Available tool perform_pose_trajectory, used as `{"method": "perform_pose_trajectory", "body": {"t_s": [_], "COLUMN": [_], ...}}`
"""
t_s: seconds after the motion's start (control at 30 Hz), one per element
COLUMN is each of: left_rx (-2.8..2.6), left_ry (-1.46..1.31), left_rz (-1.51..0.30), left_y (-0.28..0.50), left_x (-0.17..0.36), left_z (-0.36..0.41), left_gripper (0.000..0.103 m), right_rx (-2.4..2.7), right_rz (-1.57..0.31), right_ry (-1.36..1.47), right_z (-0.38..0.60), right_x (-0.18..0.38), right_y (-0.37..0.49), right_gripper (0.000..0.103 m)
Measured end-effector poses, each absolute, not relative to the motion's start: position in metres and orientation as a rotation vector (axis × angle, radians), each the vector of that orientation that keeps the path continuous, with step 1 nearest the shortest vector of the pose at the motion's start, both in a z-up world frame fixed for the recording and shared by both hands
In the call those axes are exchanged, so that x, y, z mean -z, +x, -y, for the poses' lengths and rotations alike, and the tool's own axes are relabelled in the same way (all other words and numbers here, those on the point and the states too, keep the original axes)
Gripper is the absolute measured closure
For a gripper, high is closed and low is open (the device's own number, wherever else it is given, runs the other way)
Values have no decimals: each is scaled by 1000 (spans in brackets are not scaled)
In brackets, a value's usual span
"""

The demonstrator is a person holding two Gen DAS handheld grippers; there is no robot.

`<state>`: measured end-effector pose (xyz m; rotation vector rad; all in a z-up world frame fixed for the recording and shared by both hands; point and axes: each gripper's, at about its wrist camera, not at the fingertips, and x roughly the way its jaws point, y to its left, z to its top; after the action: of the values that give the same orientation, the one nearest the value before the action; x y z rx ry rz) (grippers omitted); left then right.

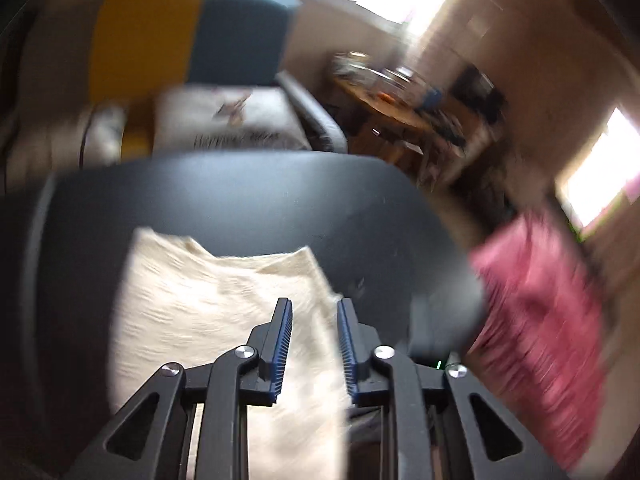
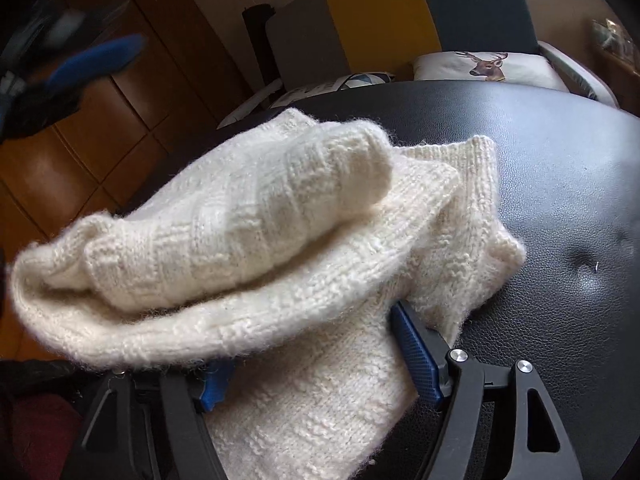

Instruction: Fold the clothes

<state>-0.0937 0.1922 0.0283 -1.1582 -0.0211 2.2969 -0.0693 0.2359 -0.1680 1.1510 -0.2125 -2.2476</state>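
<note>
One black padded surface (image 2: 560, 208) is seen in both views, and everything else is laid on it or stands beyond it. One sofa (image 2: 400, 28), backed in grey, yellow and teal panels, is seen behind the surface, and two cushions are counted on it in the right wrist view: one printed with a deer head (image 2: 486, 65) and one patterned cushion (image 2: 340, 82) beside it. One cream knitted sweater (image 2: 248, 216) is spread on the near left part of the black surface, bunched into thick folds, with one rolled part lying on top of the rest. One pink cloth (image 1: 536, 320) is seen at the right edge of the left wrist view, heavily blurred. One wooden table (image 1: 400, 104) crowded with small things is made out further off, too blurred for counting. Two grippers are counted. The right gripper (image 2: 320, 356) is held with its jaws wide apart, a layer of the sweater lying between them and a fold draped over the left finger. The left gripper (image 1: 314, 344) is held above the sweater with a narrow gap between its two blue pads (image 1: 280, 344), nothing being pinched there.
</note>
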Motion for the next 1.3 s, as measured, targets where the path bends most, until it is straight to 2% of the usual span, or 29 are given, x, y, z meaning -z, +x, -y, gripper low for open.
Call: {"method": "perform_pose_trajectory", "body": {"t_s": [0.03, 0.1, 0.17, 0.37, 0.73, 0.77, 0.8, 0.83, 0.97, 1.1, 1.2, 1.3], "left_rx": [-2298, -2290, -2280, -2268, -2213, -2212, -2213, -2207, -2184, -2119, -2059, -2103], "left_ry": [-1135, -1112, -1098, -976, -941, -933, -963, -1044, -1203, -1098, -987, -930], "left_rz": [-68, -213, -317, -632, -830, -854, -813, -664, 116, 786, 1023, 930], "left_y": [-78, -54, -27, 26, -13, -14, -19, -30, -78, -113, -119, -110], "left_x": [-29, -27, -20, 9, 57, 59, 60, 57, 37, 19, 8, -3], "left_z": [-187, -177, -167, -167, -203, -206, -203, -194, -125, -46, -22, -41], "left_gripper": [69, 56, 52, 52, 52, 56, 78, 90, 92, 93, 93, 93], "right_rx": [2251, 2258, 2264, 2285, 2298, 2298, 2297, 2296, 2280, 2261, 2255, 2242], "right_rz": [212, 209, 202, 191, 215, 220, 226, 233, 274, 275, 327, 417], "right_ry": [1151, 1157, 1166, 1210, 1234, 1231, 1228, 1226, 1227, 1229, 1207, 1178], "right_z": [-236, -235, -234, -229, -230, -230, -231, -232, -236, -238, -243, -251], "right_x": [168, 167, 166, 165, 165, 165, 165, 165, 164, 164, 166, 169], "right_y": [-69, -68, -67, -67, -68, -68, -68, -68, -69, -71, -69, -68], "right_gripper": [29, 29, 29, 29, 29, 28, 28, 28, 28, 28, 28, 28]}}
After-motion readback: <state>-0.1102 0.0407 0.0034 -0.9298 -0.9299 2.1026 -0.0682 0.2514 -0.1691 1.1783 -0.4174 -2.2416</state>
